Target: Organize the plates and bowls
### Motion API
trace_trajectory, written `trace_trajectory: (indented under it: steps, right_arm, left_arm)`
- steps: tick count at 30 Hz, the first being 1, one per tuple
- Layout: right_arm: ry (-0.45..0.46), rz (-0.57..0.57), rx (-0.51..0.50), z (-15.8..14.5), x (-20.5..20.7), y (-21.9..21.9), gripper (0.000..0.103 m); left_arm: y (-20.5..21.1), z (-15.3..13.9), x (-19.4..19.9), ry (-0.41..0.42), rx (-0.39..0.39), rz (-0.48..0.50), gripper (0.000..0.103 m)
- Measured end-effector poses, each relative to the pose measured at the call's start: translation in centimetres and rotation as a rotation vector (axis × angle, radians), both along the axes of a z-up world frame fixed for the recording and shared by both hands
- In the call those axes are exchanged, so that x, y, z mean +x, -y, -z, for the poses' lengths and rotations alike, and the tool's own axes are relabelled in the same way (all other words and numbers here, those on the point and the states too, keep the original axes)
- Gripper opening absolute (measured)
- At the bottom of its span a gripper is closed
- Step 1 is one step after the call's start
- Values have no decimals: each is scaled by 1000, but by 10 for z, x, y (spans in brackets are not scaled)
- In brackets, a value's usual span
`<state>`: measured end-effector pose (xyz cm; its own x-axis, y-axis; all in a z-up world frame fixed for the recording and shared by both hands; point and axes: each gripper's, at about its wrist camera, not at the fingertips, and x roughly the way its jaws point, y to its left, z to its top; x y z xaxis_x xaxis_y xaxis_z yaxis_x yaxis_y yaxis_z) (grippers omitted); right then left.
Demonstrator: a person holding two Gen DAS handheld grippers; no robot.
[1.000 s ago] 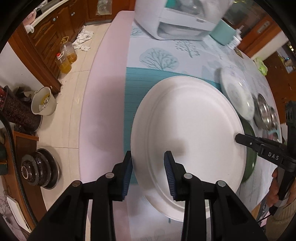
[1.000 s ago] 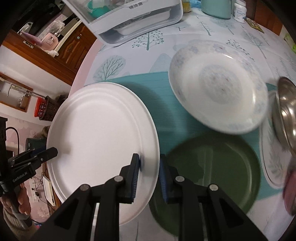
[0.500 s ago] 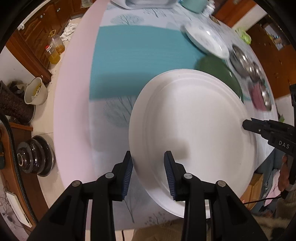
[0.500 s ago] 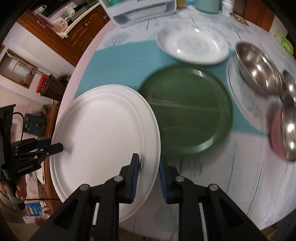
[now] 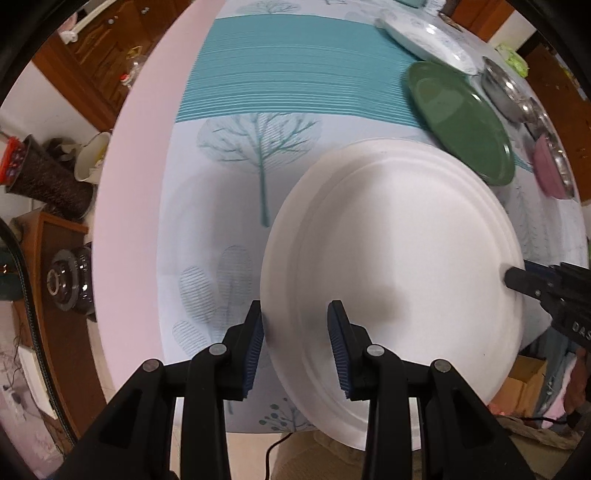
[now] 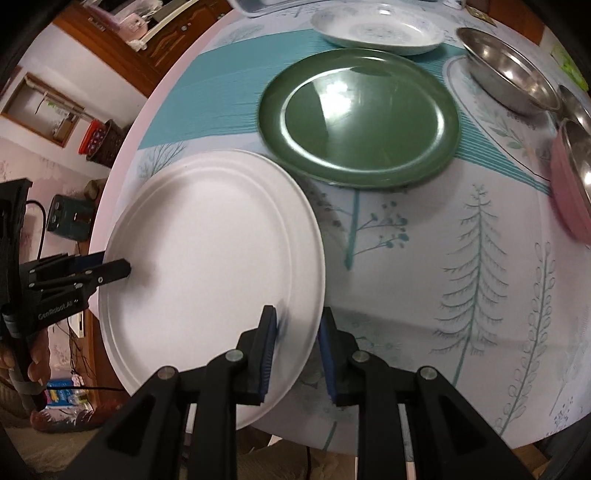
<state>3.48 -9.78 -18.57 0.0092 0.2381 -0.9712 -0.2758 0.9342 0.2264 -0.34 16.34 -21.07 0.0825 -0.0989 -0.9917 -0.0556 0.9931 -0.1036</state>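
- The round table (image 5: 133,206) has a pale pink rim and a cloth (image 5: 258,122) with a teal striped band and drawn trees.
- Past the table edge at 9 o'clock in the left wrist view there is floor, a white pot (image 5: 90,157), a dark basket (image 5: 44,177) and brown wood cupboards (image 5: 99,70).
- The big white plate (image 5: 391,273) is near the table edge closest to the cameras, and part of it sticks out past that edge.
- The left gripper (image 5: 295,347) has its blue pads on each side of the white plate's rim at 6 o'clock, clamped on it.
- The right gripper (image 6: 295,350) is clamped on the other side of the same rim, seen at 6 o'clock in its own view.
- A green plate (image 6: 360,118) lies flat at 12 o'clock in the right wrist view, just beside the white plate.
- Behind it is a white patterned plate (image 6: 376,31).
- Shiny metal bowls (image 6: 506,77) and a pink bowl (image 6: 569,199) sit at 2 o'clock, close together.
- The cloth at 3 o'clock in the right wrist view is bare.
- The striped band at 12 o'clock in the left wrist view is bare too.
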Motion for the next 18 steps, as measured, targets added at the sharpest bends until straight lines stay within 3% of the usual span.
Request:
trace_trajectory:
  steps: [10,18]
  right_arm:
    - [31,-47,-10,5,7,-22,23]
    - [2,-59,-1,13,10,-30,24]
  left_arm:
    - [-19,-2,5,37,71,-79,33]
    - [-25,0,11,28,95,-94,33]
